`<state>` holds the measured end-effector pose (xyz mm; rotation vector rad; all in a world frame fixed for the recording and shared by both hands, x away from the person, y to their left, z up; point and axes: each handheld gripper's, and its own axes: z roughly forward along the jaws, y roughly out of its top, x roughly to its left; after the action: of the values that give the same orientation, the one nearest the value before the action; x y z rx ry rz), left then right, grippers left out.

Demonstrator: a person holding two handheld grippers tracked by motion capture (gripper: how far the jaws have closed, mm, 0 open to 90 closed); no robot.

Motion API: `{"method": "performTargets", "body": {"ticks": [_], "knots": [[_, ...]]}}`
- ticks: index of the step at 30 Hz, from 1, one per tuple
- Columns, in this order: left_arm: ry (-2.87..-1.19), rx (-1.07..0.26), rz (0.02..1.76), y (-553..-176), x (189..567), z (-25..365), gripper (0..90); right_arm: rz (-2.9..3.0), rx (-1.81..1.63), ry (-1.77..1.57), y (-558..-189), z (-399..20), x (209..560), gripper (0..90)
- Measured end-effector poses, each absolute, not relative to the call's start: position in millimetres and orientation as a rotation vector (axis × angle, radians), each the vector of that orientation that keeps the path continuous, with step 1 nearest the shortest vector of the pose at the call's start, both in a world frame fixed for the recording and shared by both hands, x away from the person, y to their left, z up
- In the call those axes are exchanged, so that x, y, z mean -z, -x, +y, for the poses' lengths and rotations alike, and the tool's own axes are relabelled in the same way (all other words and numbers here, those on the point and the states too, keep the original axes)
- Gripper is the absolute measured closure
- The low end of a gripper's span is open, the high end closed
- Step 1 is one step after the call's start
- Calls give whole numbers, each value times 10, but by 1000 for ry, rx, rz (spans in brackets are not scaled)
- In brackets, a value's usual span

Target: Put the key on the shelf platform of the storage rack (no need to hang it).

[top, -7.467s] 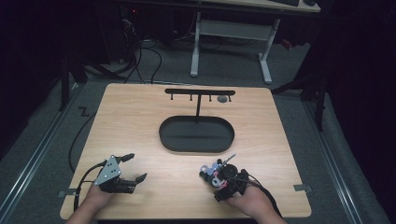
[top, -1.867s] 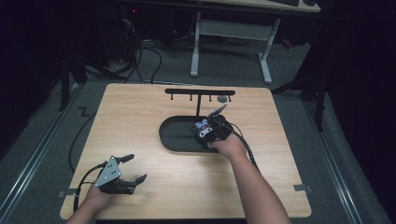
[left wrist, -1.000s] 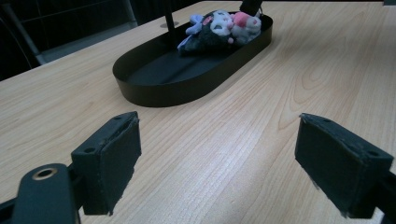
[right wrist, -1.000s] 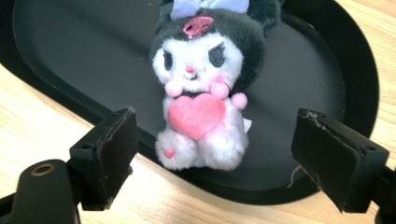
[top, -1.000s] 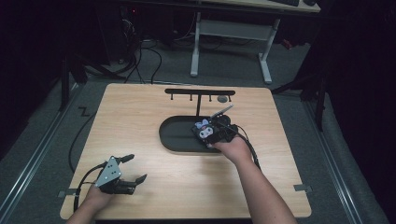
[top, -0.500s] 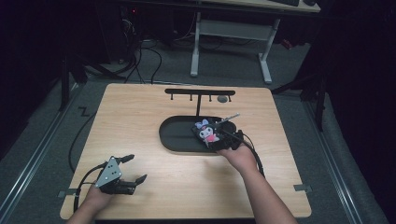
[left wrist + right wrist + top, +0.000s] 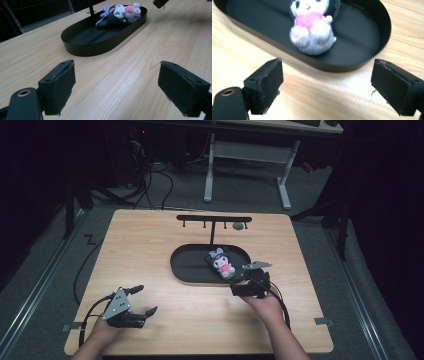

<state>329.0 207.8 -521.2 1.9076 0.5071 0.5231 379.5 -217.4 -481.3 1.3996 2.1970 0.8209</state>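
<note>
Plush toy (image 7: 221, 263): lying on its back inside black oval tray (image 7: 185, 268), right end, near the rim; released, nothing touching it.
Tray: mid desk (image 7: 150, 240), in front of a T-shaped hook rack (image 7: 214, 220); likely the drop spot for the toy.
Right hand-held gripper (image 7: 239, 281): jaws wide, just been opening, nothing between them; off the tray's near right edge, pointed at the toy, probably backing off after the drop.
Left hand-held gripper (image 7: 146, 301): jaws wide, empty, parked low at near left desk corner; idle, well apart from the tray.
Step judged: placement done, retreat in hand.
</note>
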Motion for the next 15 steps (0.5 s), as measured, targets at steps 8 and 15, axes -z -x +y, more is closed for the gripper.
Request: {"method": "performTargets", "body": {"ticks": [8, 15], "knots": [[-1917, -525, 507, -3297, 5212, 2066, 154, 2099, -936, -1378, -3379, -2370, 4991, 105], [-1926, -518, 506, -3307, 5211, 2053, 154, 1977, -1046, -1345, -2929, -2576, 5156, 119]]}}
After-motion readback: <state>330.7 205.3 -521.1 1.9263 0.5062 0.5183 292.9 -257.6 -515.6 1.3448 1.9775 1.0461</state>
